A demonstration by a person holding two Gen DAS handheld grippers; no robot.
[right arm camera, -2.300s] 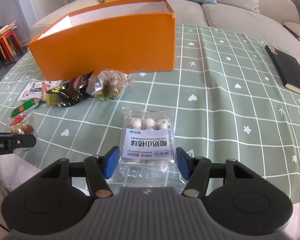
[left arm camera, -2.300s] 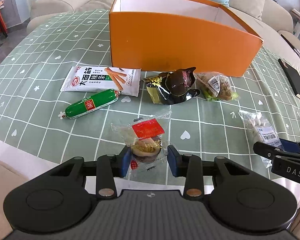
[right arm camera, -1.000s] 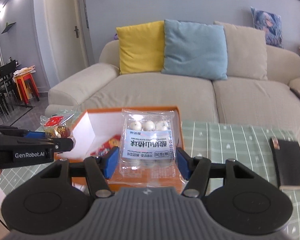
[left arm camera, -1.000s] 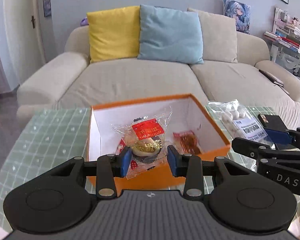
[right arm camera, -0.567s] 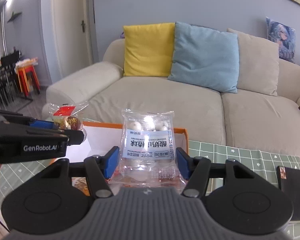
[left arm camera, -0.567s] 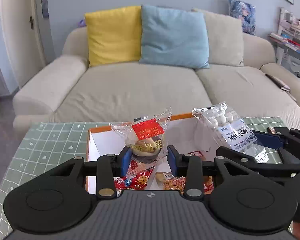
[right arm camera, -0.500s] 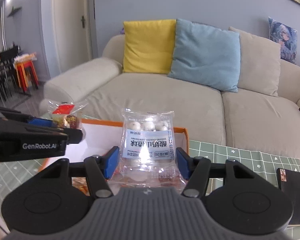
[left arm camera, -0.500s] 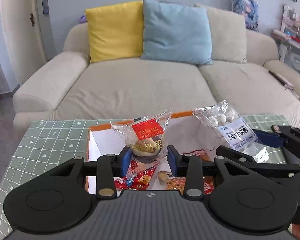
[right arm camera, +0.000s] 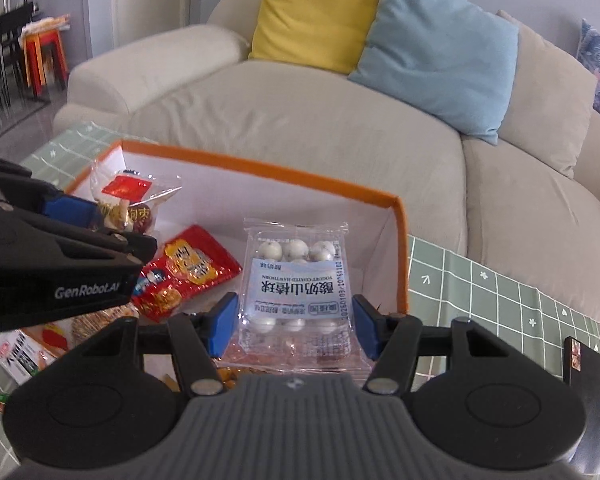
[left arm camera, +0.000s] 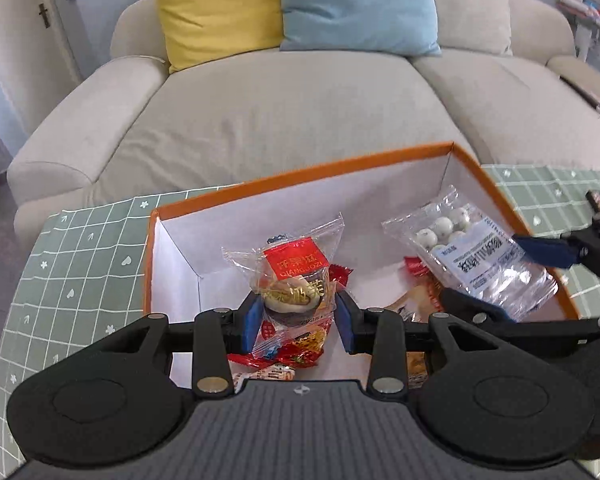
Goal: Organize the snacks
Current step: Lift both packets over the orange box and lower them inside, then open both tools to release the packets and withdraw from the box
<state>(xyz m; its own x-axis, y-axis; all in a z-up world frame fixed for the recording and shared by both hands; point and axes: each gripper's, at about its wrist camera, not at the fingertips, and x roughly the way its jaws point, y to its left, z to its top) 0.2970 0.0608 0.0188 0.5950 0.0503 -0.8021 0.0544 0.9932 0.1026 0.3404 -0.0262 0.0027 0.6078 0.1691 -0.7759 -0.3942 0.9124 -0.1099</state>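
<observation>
Above the orange box [left arm camera: 300, 172], the left gripper [left arm camera: 296, 322] clamps a walnut-date packet [left arm camera: 292, 276] and the right gripper [right arm camera: 292, 322] clamps a yogurt hawthorn-ball bag [right arm camera: 296, 280]. Released together, the packets (slippery film) could collide or slide outside.

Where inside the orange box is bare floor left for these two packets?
Bare white floor in the orange box lies along the far wall and left corner, beyond the red-label packet, and by the far right wall behind the white-ball packet. The near side is crowded with the red snack bags.
</observation>
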